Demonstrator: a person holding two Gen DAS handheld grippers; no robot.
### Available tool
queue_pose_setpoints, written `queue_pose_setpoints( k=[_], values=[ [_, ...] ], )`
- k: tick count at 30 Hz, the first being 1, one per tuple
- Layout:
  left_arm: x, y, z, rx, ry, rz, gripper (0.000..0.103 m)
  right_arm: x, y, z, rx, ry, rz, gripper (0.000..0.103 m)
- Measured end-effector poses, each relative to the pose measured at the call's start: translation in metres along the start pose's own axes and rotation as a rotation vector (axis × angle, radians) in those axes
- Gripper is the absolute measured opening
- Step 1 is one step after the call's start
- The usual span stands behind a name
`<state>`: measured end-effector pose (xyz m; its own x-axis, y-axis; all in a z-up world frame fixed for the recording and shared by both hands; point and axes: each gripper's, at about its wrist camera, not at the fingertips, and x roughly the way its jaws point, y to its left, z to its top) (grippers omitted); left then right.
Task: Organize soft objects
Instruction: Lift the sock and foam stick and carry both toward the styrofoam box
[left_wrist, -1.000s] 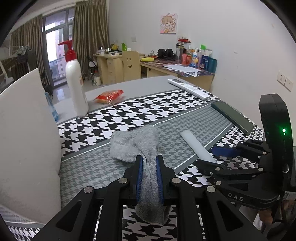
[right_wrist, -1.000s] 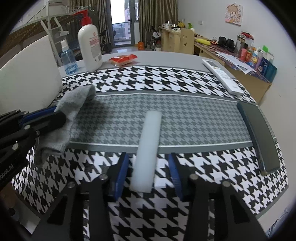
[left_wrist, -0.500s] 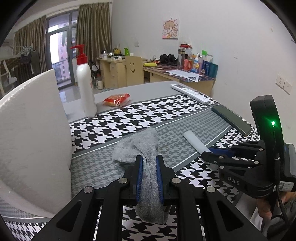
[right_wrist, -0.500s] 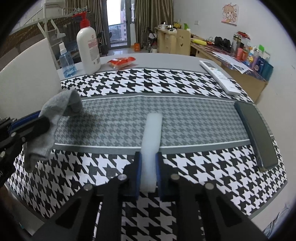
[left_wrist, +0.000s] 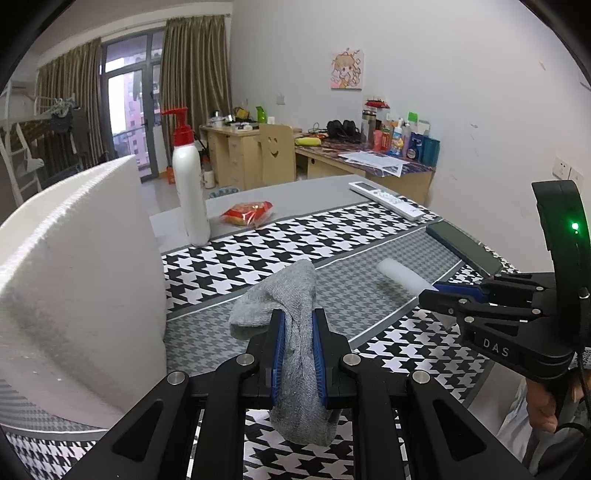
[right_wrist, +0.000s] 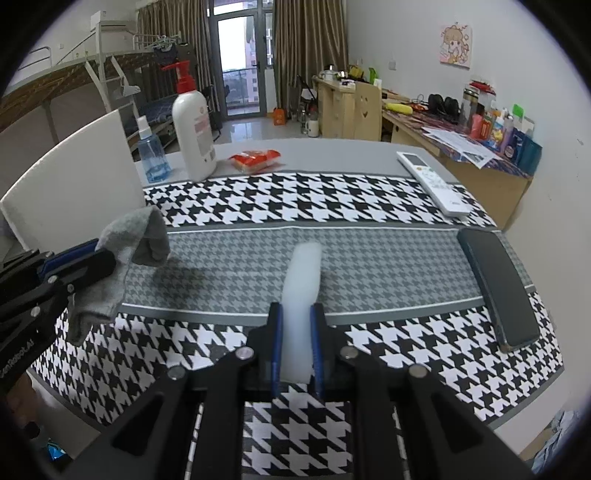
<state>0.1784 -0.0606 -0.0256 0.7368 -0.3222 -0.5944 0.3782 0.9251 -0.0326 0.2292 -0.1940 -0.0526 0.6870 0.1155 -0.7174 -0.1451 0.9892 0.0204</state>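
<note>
Left gripper (left_wrist: 298, 350) clamped on grey sock (left_wrist: 295, 332), bottom centre of left view, off the houndstooth cloth (left_wrist: 369, 236). Right gripper (right_wrist: 296, 343) clamped on white foam strip (right_wrist: 301, 288), bottom centre of right view, far end lifted

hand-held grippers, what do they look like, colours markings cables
Both are matte black frames with silver round bolts and blue pads lining the fingers. The left hand-held gripper has black angular linkage arms. The right hand-held gripper carries white "DAS" lettering, a curved black housing with a green light, and a thin black cable.
</note>
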Motion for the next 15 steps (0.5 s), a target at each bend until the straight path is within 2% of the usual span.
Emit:
queue_pose_setpoints(
  k=[15],
  values=[
    [-0.024,-0.003,0.001,0.009,-0.045,0.036,0.016,-0.024,0.008,0.004,-0.014,-0.070,0.017,0.018]
  ],
)
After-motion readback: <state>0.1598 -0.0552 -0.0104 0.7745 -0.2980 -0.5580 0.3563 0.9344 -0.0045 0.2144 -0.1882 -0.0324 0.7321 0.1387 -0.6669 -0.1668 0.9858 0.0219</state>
